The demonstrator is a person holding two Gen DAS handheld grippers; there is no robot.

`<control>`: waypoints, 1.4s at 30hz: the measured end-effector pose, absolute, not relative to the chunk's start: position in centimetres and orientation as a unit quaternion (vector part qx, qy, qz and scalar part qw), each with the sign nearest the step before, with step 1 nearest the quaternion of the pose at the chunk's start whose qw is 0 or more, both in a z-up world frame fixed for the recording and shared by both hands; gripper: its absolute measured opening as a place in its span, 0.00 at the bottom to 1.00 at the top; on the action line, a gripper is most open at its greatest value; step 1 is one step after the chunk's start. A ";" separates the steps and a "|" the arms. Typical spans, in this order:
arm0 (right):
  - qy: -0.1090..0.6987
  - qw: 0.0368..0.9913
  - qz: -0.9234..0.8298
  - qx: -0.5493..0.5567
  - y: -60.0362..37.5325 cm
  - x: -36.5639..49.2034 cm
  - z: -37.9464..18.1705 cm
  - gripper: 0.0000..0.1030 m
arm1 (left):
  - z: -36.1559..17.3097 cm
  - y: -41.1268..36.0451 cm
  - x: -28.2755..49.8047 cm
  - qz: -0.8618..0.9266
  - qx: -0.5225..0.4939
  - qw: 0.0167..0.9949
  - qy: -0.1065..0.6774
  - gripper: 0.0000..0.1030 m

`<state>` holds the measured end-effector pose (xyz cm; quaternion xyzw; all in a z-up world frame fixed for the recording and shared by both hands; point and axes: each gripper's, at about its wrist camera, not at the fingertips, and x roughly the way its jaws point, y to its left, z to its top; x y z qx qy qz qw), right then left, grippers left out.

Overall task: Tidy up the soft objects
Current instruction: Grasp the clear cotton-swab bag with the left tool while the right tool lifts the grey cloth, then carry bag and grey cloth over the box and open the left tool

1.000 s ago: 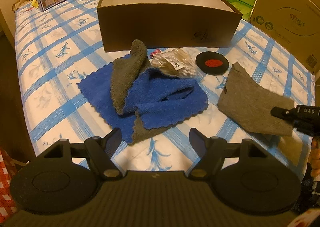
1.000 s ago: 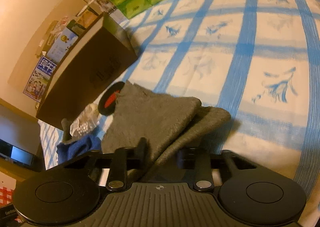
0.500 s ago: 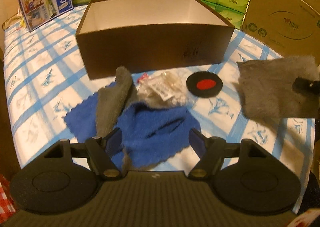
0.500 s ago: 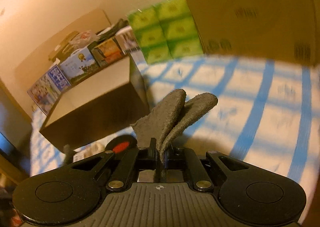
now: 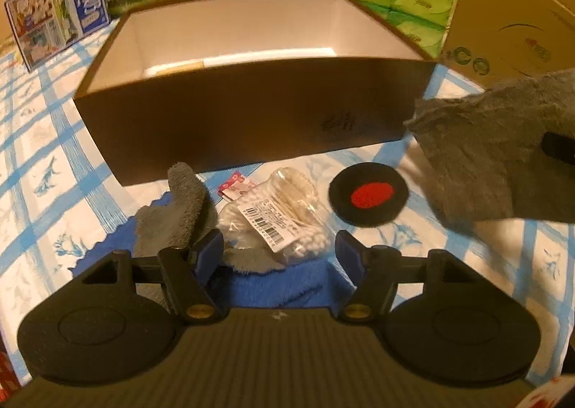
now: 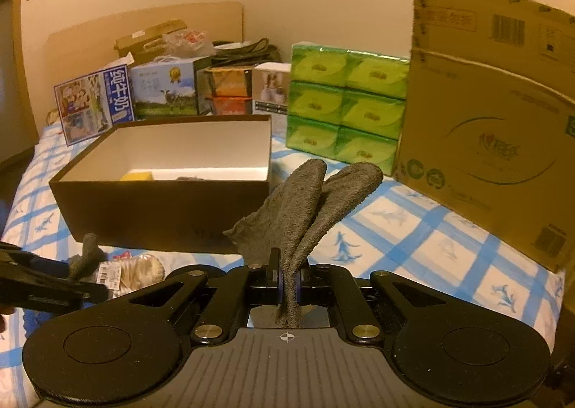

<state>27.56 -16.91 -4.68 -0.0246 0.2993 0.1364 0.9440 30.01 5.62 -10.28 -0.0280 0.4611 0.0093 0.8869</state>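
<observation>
Gripping the grey cloth [image 6: 305, 207] by 1 pinched fold, the right gripper [image 6: 287, 282] has its jaws nearly closed on it; the cloth is airborne, right of the brown box [image 6: 161, 207]. It is light and limp (2 flaps stand above the pads), so a fold or edge is the sound purchase. The left gripper [image 5: 278, 250] stands wide, jaws just narrowing, holding nothing, over the blue towel [image 5: 273, 282], a second grey cloth [image 5: 176, 214] and a bagged cotton-swab pack [image 5: 276, 214]. The crinkly bag looks likely to slip.
</observation>
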 end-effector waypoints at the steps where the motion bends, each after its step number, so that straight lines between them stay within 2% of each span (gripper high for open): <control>1: 0.301 0.943 0.138 -0.025 -16.7 27.8 -4.9 0.06 | -10.7 5.8 30.4 0.011 -0.033 0.884 0.466 0.64; 4: 0.306 0.941 0.140 -0.026 -16.5 28.2 -5.2 0.06 | -11.8 6.3 31.5 0.018 -0.054 0.876 0.480 0.62; 7: 0.309 0.940 0.141 -0.027 -16.6 28.6 -5.3 0.06 | -12.7 6.8 32.1 0.022 -0.069 0.869 0.489 0.52; 10: 0.312 0.939 0.141 -0.024 -16.5 28.8 -5.4 0.06 | -13.2 6.9 32.2 0.018 -0.073 0.867 0.492 0.35; 11: 0.312 0.939 0.142 -0.024 -16.6 28.9 -5.4 0.06 | -13.3 6.8 32.3 0.015 -0.075 0.867 0.492 0.25; 14: 0.310 0.939 0.144 -0.024 -16.6 28.9 -5.3 0.06 | -13.1 6.8 32.0 0.012 -0.074 0.871 0.486 0.19; 20: 0.306 0.940 0.149 -0.023 -16.7 28.5 -4.9 0.06 | -11.5 6.5 30.9 0.006 -0.059 0.881 0.469 0.15; 42: 0.234 0.954 0.183 -0.037 -16.4 26.0 2.1 0.06 | -0.6 8.1 27.0 -0.003 -0.022 0.919 0.394 0.15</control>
